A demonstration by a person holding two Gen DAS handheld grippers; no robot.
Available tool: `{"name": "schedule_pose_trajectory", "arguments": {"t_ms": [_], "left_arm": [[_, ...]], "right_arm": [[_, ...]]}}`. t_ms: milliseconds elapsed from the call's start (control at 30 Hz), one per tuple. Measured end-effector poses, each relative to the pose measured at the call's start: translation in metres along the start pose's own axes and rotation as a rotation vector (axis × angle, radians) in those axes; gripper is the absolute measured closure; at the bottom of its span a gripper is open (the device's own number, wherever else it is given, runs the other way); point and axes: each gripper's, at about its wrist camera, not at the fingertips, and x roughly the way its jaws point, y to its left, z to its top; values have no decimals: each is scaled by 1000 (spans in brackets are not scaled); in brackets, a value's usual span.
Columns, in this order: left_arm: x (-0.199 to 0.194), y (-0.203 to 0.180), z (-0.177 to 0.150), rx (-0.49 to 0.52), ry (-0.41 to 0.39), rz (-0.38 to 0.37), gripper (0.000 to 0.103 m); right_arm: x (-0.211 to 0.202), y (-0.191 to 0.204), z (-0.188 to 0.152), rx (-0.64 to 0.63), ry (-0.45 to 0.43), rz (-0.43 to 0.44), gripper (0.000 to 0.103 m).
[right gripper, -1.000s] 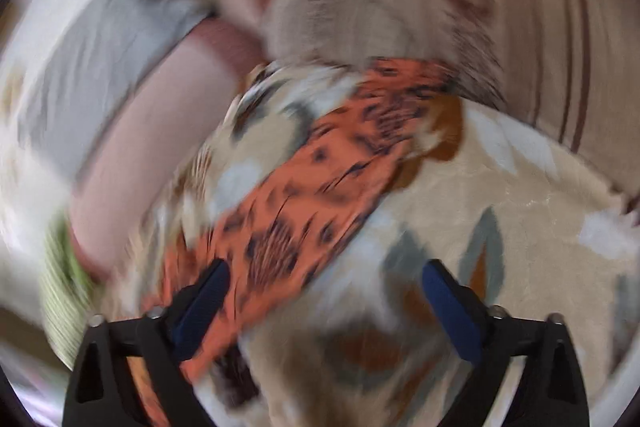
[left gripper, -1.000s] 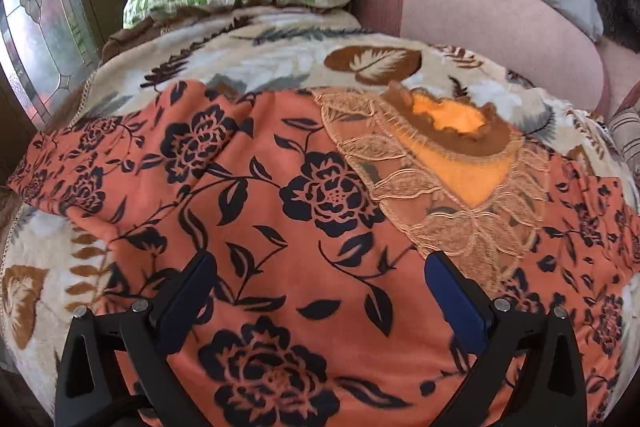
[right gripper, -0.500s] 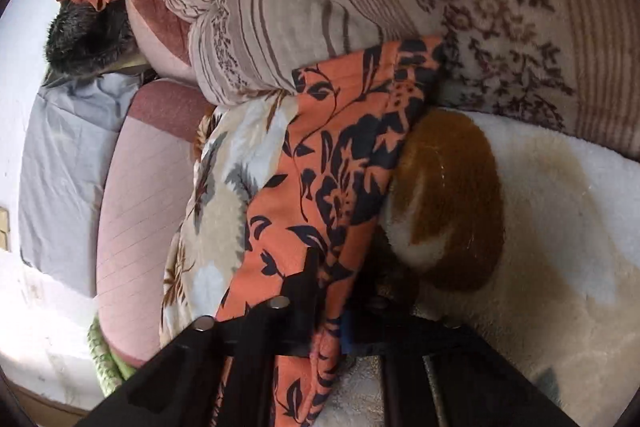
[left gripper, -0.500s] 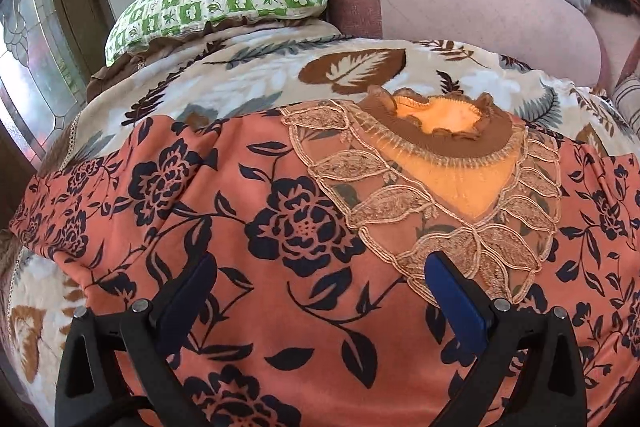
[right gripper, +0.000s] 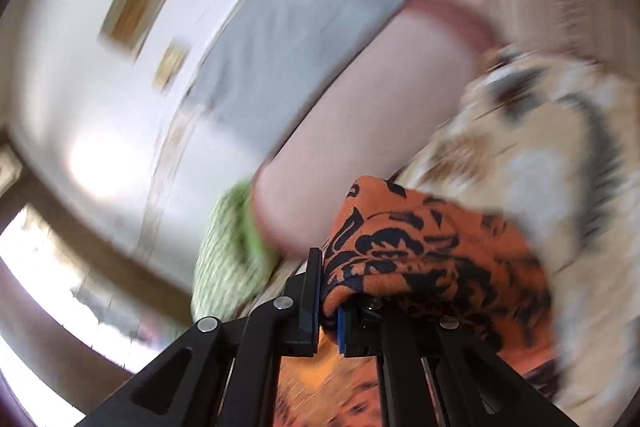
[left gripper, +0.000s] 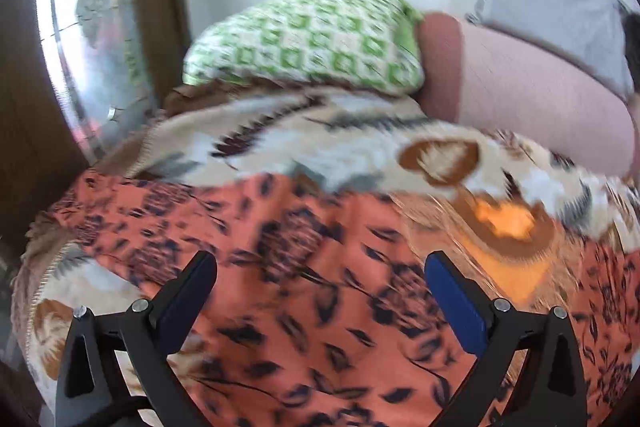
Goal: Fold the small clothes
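The left gripper (left gripper: 320, 291) stands with its two fingers spread wide apart, tilted downward, nothing caught between the blue pads (left gripper: 456, 307) and no contact visible at either tip. The right gripper (right gripper: 328, 291) has its fingers drawn together, pinching a bunched fold of the orange flowered garment (right gripper: 420, 251) between them, and points at a shallow downward angle, its view strongly tilted and blurred.

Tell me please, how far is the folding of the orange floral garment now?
Just begun. Done: the orange floral garment lies spread on the leaf-print blanket, no fold visible. In hand: the right gripper is shut on a bunched part of its fabric. The left gripper is open above it. Left: every fold.
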Motion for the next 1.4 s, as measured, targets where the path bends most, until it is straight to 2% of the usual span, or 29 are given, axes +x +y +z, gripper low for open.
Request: {"name": "schedule_pose_trajectory", "arguments": {"t_ms": [100,200,333,400,433,467,533,567,600,633,667,733,800,900,967,1000,1033,1100,1233,1333,1400], "left_arm": [[-5,28,10,-54,-24,42,0],[-8,55,16,-102,-33,73,0],[-8,84,19,-133,-39,91,0],[-5,93,19,-132,-21,100,0],[-3,98,18,-135,-11,98,0],[-1,102,18,-140,-2,95,0],[3,110,17,-158,18,93,0],[3,112,16,-168,26,88,0],[4,114,16,-181,34,78,0],[3,116,16,-195,39,65,0],[2,117,15,-204,41,54,0],[-1,117,14,-204,37,37,0],[-3,114,14,-184,35,30,0],[-4,114,15,-161,27,39,0],[-4,118,16,-166,27,44,0],[-3,120,16,-174,28,42,0],[-3,124,17,-185,28,41,0],[-1,132,19,-204,29,57,0],[4,151,20,-259,40,96,0],[9,165,19,-295,58,111,0],[9,171,18,-319,61,111,0]], "right_arm": [[52,47,-55,-81,134,20,97],[108,73,-116,-138,266,-8,96],[173,71,-194,-245,479,-153,94],[192,55,-222,-285,605,-213,92],[194,49,-230,-290,615,-215,93],[186,46,-230,-292,578,-187,91],[173,37,-226,-262,601,-149,81],[166,33,-223,-240,621,-138,68],[158,28,-219,-212,628,-117,48],[149,23,-215,-182,620,-85,40],[143,29,-215,-160,596,-72,36],[128,26,-205,-115,505,-91,36],[120,15,-191,-17,434,-55,36],[133,-13,-181,167,428,-76,36],[146,-19,-184,252,448,-89,36],[150,-13,-186,268,438,-64,36],[157,4,-189,237,437,-30,36],[166,48,-192,95,450,16,35],[183,155,-213,-249,556,132,35],[179,196,-240,-578,619,58,35],[173,192,-248,-652,651,21,35]]}}
